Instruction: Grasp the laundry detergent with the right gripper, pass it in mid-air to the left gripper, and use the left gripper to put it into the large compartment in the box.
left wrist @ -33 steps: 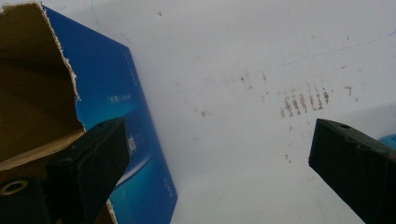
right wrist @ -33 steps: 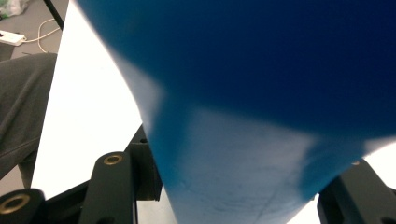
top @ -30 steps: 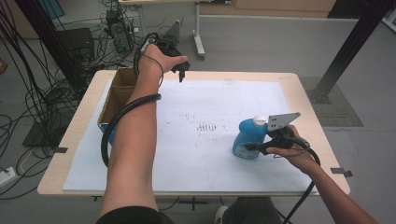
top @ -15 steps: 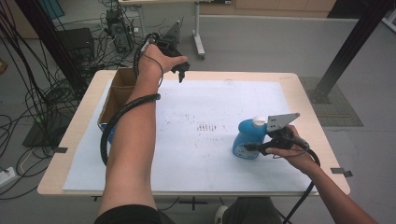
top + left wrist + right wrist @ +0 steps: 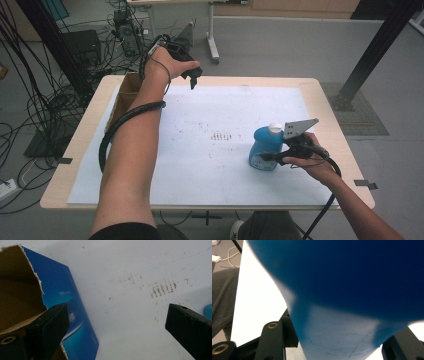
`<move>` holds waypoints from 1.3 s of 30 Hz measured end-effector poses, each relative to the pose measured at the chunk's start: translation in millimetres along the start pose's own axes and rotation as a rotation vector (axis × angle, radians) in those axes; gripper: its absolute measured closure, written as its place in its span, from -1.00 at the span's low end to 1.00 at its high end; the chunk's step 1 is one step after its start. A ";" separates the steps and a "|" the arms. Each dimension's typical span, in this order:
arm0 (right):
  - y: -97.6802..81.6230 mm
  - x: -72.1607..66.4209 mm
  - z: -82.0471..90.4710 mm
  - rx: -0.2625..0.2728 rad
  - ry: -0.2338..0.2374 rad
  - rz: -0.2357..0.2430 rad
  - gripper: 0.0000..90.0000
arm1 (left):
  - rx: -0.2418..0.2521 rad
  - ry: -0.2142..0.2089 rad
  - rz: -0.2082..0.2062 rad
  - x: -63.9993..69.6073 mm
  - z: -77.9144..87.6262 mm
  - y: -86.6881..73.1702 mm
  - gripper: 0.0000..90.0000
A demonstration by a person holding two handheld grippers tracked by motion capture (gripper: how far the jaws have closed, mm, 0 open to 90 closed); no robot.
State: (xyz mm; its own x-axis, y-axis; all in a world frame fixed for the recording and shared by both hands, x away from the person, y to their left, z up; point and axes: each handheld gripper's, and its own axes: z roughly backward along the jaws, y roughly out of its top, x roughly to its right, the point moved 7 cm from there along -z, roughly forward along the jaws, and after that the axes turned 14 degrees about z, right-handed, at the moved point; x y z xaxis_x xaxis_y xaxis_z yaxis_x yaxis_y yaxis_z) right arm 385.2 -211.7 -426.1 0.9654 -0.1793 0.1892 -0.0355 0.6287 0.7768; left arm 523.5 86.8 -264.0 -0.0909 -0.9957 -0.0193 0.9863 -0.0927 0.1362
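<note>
High view: big white sheet (image 5: 200, 150) on the table (image 5: 330, 100), plenty of bare room between the hands. Cardboard box (image 5: 125, 95) sits at the left edge, so any carry wants height over its wall. Blue bottle (image 5: 264, 146) stands upright at right, right gripper (image 5: 267, 156) clamped on it; best kept level. Left gripper (image 5: 192, 80) hangs spread, holding nothing.
</note>
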 end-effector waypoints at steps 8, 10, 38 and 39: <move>13.4 10.5 8.1 -0.005 -0.005 -0.071 -0.03 | 0.006 -0.020 -0.059 -2.2 10.6 -3.1 -0.86; 19.9 16.8 12.0 -0.012 -0.008 -0.108 -0.03 | 0.006 -0.026 -0.079 -1.6 14.0 -3.9 -0.87; 166.7 105.5 -15.3 -0.086 0.062 -0.083 -0.03 | 0.089 -0.065 -0.541 10.1 83.3 -29.5 -0.83; 170.3 106.0 -18.8 -0.084 0.066 -0.078 -0.03 | 0.088 -0.063 -0.553 10.3 84.9 -30.4 -0.83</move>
State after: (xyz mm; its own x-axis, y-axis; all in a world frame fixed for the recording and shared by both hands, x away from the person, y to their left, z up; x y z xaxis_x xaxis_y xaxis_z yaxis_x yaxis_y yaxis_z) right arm 486.3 -109.4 -285.0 0.9794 -0.1815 0.0884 0.0590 0.6764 0.7341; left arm 480.9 78.8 -184.2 -0.6015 -0.7971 -0.0526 0.7748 -0.5982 0.2047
